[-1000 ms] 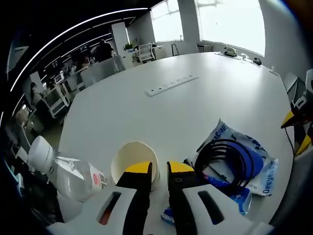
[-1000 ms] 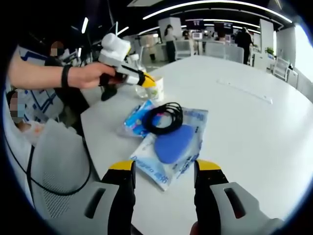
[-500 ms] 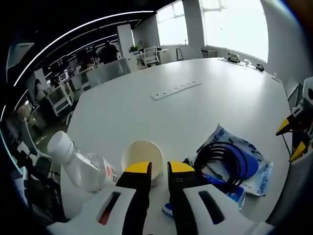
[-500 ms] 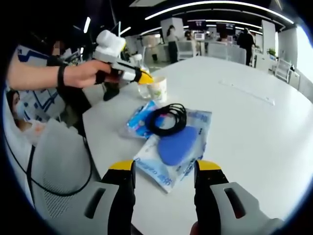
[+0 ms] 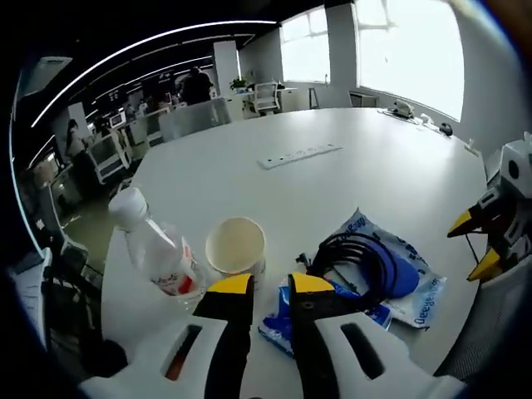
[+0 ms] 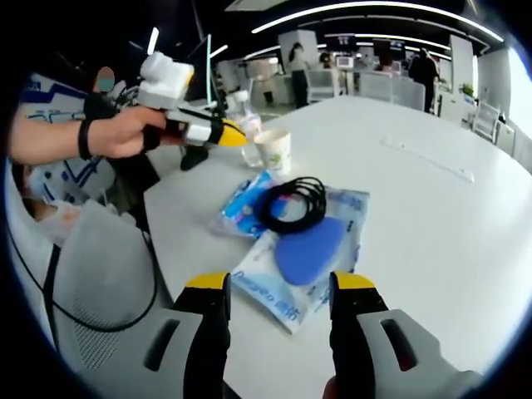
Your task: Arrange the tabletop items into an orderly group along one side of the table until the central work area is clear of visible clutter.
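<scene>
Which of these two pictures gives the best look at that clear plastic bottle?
The left gripper view: the water bottle stands close, white cap and red label plain, beside the paper cup. In the right gripper view it is far off and partly behind the left gripper.

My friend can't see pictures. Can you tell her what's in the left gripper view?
The left gripper hovers over a white table, just short of a paper cup. A water bottle stands left of the cup; a black cable lies on blue packets to the right.

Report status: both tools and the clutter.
Left tool empty, above paper cup. Right tool open, empty. Bottle, cup, black cable on blue packets grouped at table edge. Nothing blocking.
</scene>
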Demonstrator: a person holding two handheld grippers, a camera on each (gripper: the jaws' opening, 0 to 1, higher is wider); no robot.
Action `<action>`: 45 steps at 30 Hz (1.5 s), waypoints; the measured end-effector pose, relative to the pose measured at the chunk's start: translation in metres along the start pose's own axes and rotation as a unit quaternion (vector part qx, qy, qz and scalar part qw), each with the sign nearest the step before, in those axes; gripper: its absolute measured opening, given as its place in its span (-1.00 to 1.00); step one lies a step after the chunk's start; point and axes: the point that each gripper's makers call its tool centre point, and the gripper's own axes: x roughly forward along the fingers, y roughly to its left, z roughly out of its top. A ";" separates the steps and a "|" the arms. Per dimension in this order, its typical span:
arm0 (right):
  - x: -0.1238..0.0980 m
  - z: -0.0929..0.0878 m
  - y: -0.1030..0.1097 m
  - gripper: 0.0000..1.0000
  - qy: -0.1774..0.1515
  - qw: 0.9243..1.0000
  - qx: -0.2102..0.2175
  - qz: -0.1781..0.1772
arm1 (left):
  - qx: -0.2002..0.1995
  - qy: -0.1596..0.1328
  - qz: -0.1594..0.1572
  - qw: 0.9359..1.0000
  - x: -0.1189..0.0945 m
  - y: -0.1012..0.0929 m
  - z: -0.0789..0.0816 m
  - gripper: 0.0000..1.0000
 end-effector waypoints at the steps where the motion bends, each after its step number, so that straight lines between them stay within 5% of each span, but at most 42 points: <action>1: 0.000 0.000 0.001 -0.08 0.001 1.000 -0.001 0.000 | -0.003 0.000 0.000 1.000 -0.003 0.000 -0.003 -0.70; 5: 0.002 -0.001 0.001 -0.08 0.002 1.000 -0.001 0.001 | -0.033 0.000 0.005 0.999 -0.015 0.002 -0.012 -0.68; 27: 0.022 -0.004 0.020 -0.08 0.019 1.000 -0.009 0.018 | -0.062 0.006 0.014 0.998 -0.066 -0.007 -0.059 -0.52; 45: 0.048 0.003 -0.002 -0.13 0.036 0.999 0.005 -0.003 | -0.086 0.011 0.012 0.996 -0.085 -0.004 -0.080 -0.34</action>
